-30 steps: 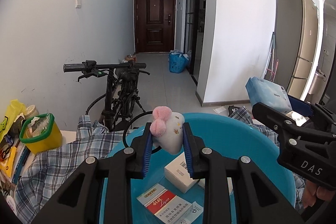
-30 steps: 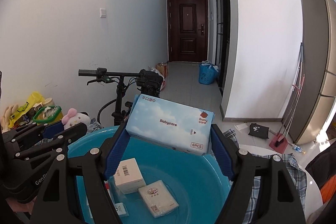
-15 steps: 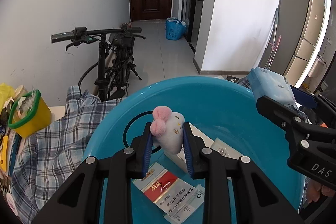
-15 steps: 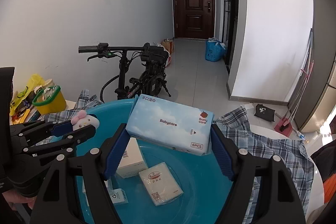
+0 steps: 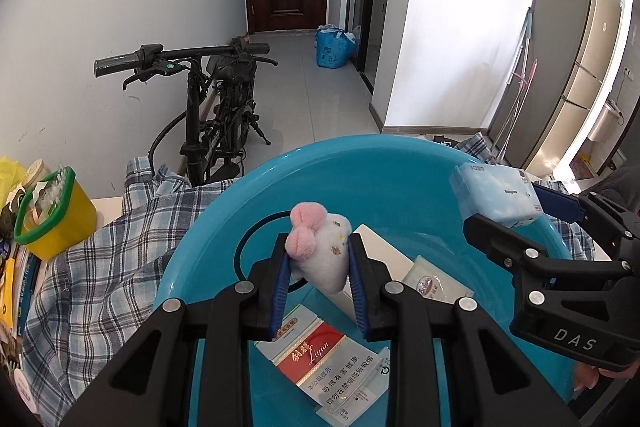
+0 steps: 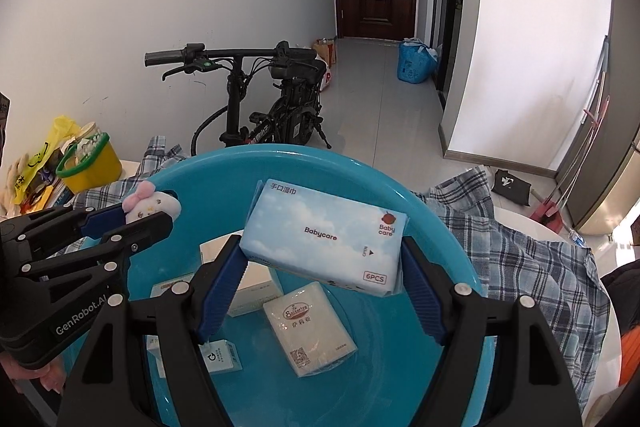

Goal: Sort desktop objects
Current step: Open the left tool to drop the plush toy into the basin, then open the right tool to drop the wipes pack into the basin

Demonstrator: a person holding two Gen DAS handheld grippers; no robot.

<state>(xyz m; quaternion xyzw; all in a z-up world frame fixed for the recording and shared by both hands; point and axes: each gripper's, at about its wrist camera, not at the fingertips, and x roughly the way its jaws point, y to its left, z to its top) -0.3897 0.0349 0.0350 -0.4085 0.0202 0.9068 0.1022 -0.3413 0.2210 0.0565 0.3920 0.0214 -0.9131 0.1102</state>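
A big blue basin (image 5: 384,163) (image 6: 440,227) fills the foreground of both wrist views. My left gripper (image 5: 318,259) is shut on a small white plush toy with a pink bow (image 5: 320,251), held above the basin's inside; in the right wrist view the plush toy (image 6: 154,203) shows at the left. My right gripper (image 6: 322,259) is shut on a light blue pack of wipes (image 6: 324,237), hanging over the basin; the left wrist view has that pack of wipes (image 5: 496,193) at the right. Inside lie a white box (image 6: 252,279), a tissue pack (image 6: 310,327) and a red-and-white card (image 5: 316,355).
A plaid cloth (image 5: 92,267) (image 6: 540,267) lies under the basin on a white table. A yellow tub with a green rim (image 5: 52,215) stands at the left among clutter. A black bicycle (image 5: 216,123) is parked behind the table. A hallway leads to a dark door.
Both grippers have sunk and tipped downward toward the basin with their loads still held. The basin's inside and the things in it now show more fully.
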